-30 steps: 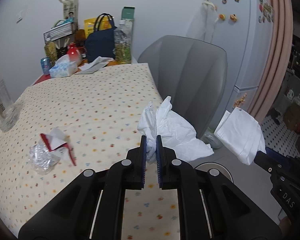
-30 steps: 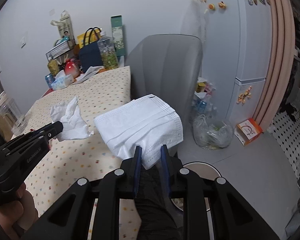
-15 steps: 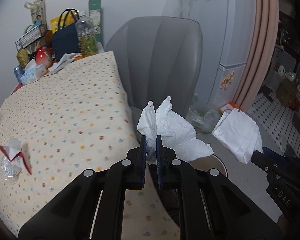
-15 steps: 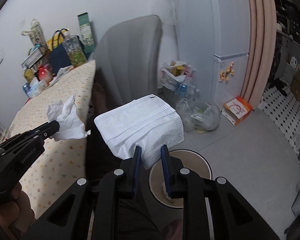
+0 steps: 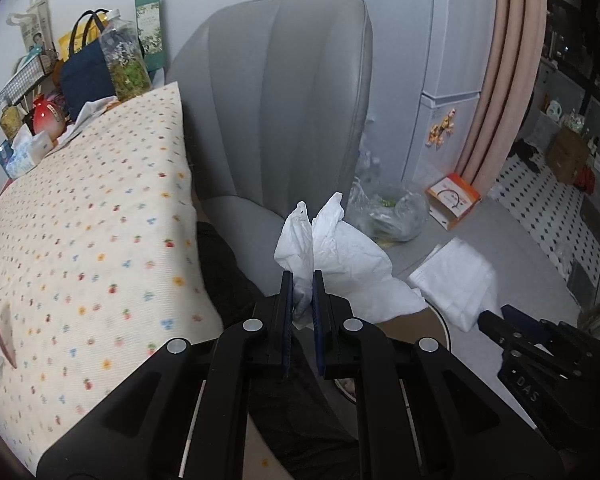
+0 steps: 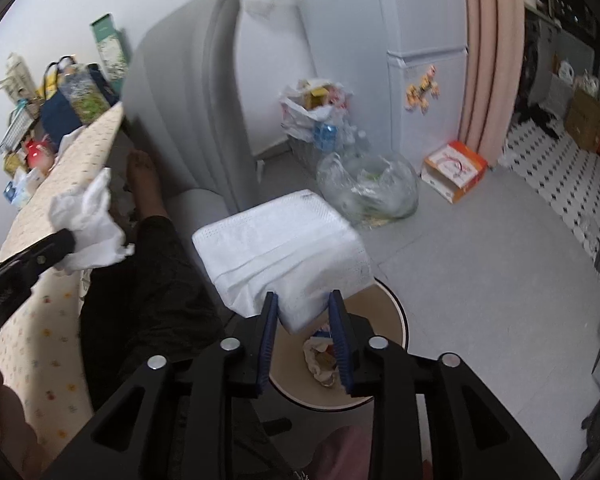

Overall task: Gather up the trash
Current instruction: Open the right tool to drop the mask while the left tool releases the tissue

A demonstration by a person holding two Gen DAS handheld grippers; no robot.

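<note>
Trash sits in both grippers: a crumpled tissue (image 5: pixel 340 256) is pinched tight between the fingers of the left gripper (image 5: pixel 300 292), off the desk's edge and above the chair seat, while a folded white face mask (image 6: pixel 284 248) lies between the fingers of the right gripper (image 6: pixel 303 312), right above the round bin (image 6: pixel 388 344) on the floor. The right fingers stand wider apart, and the mask rests across them more than it is squeezed; whether they are clenched on it or already letting go I cannot tell.

Most of the mask juts forward past the bin's far rim, so if it drops from this spot it could catch the rim or slide onto the floor. The tissue is light and loose, held by one small fold; a quick swing could tear it free over the chair (image 5: pixel 284 112) or the person's dark trousers. It is also not over the bin, so an early release would miss.

More litter waits on the desk (image 5: pixel 100 216), near its front left corner: a red and white wrapper (image 5: pixel 0 336) with clear plastic. Bags, bottles and boxes crowd the desk's far edge against the wall. On the grey floor beyond the bin lie a clear plastic bag (image 6: pixel 366 188), an orange box (image 6: pixel 454 170) and a fridge (image 6: pixel 424 80) beside a pink curtain (image 6: pixel 492 48).
</note>
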